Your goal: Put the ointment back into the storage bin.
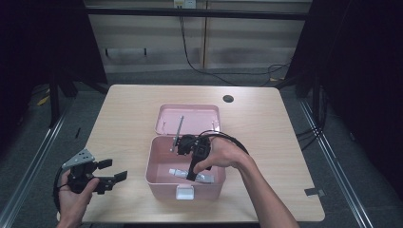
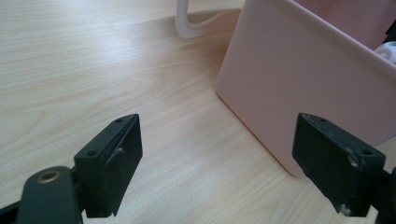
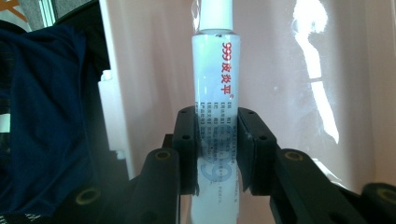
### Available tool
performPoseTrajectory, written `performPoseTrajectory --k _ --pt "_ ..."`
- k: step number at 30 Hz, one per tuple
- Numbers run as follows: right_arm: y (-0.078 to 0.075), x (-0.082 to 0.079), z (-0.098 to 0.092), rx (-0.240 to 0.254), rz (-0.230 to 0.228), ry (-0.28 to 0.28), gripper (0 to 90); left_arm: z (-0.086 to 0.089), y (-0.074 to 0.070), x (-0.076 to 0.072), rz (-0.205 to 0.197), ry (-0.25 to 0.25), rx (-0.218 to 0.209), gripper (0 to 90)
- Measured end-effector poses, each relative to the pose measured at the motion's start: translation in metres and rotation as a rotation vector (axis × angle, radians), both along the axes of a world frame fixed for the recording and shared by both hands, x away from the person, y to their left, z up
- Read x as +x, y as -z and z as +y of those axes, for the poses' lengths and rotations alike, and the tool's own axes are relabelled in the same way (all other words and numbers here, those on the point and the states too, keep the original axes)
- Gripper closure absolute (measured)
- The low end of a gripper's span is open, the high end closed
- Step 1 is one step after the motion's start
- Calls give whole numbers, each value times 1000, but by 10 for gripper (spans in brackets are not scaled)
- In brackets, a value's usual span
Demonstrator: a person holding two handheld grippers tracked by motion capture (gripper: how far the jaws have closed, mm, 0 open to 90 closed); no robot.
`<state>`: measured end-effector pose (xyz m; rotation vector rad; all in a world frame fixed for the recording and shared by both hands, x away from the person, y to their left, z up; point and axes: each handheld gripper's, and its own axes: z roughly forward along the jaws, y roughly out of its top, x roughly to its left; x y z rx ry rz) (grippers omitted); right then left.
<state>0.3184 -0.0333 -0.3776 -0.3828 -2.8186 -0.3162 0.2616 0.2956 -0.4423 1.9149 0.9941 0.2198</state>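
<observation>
Table [image 1: 133, 109]: light wood grain, black round spot at 1 o'clock. Box [image 1: 157, 164]: pale pink, white front latch. Tube [image 3: 215, 93]: white, red and dark print, white cap. Gripper jaws: black. Left gripper [image 1: 110, 172] plate: grey.

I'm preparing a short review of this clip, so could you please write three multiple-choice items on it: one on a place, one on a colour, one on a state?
1. Where is the white ointment tube with red print?
A. on the bare tabletop
B. inside the pink plastic box
C. on the floor

2. What colour is the box's open lid?
A. pink
B. blue
C. green

3. How is the left gripper?
A. shut on the tube
B. shut, empty
C. open, empty

Answers: B, the right gripper clamps it within the box; A, the lid matches the box; C, its jaws stand apart over the wooden table.
</observation>
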Motion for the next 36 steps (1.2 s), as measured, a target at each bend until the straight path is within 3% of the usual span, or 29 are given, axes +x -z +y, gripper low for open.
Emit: performPoseTrajectory --k 36 --pt "42 7 22 -24 60 -81 717 1 0 0 3 -1 -5 162"
